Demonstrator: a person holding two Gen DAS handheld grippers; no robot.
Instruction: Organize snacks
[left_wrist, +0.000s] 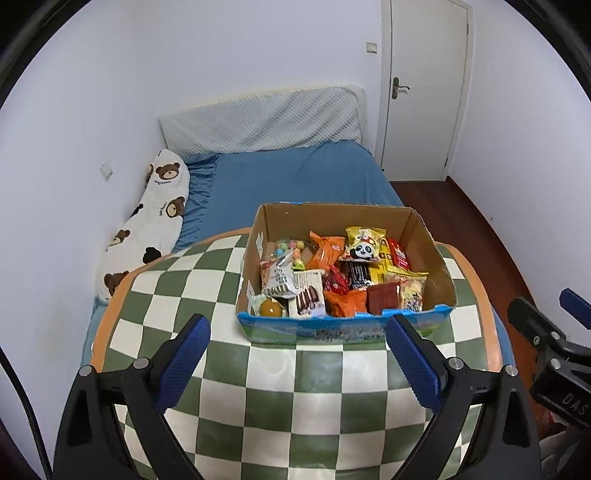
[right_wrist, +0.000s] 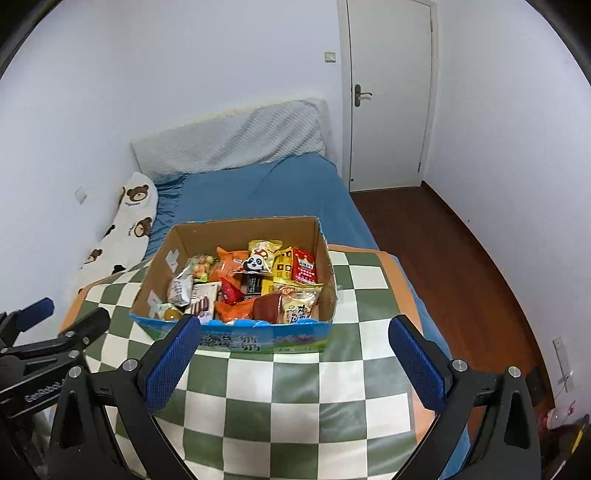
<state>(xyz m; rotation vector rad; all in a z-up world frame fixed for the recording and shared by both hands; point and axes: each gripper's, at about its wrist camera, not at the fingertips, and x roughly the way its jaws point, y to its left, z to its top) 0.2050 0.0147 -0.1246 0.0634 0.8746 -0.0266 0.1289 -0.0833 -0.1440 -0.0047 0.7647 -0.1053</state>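
Observation:
An open cardboard box (left_wrist: 338, 218) with a blue printed front stands on a green-and-white checkered cloth (left_wrist: 280, 387). It holds several snack packets: orange bags (left_wrist: 327, 251), a panda-faced packet (left_wrist: 364, 251), a red packet (left_wrist: 399, 254) and a yellow jelly cup (left_wrist: 271, 307). My left gripper (left_wrist: 297, 328) is open and empty, just in front of the box. In the right wrist view the box (right_wrist: 243, 225) sits ahead and my right gripper (right_wrist: 293, 330) is open and empty at its front edge. Each gripper shows at the edge of the other's view.
The cloth covers a table over a bed with a blue sheet (left_wrist: 295, 173). A bear-print pillow (left_wrist: 147, 225) lies along the left wall. A white door (right_wrist: 388, 92) and dark wood floor (right_wrist: 443, 258) are to the right.

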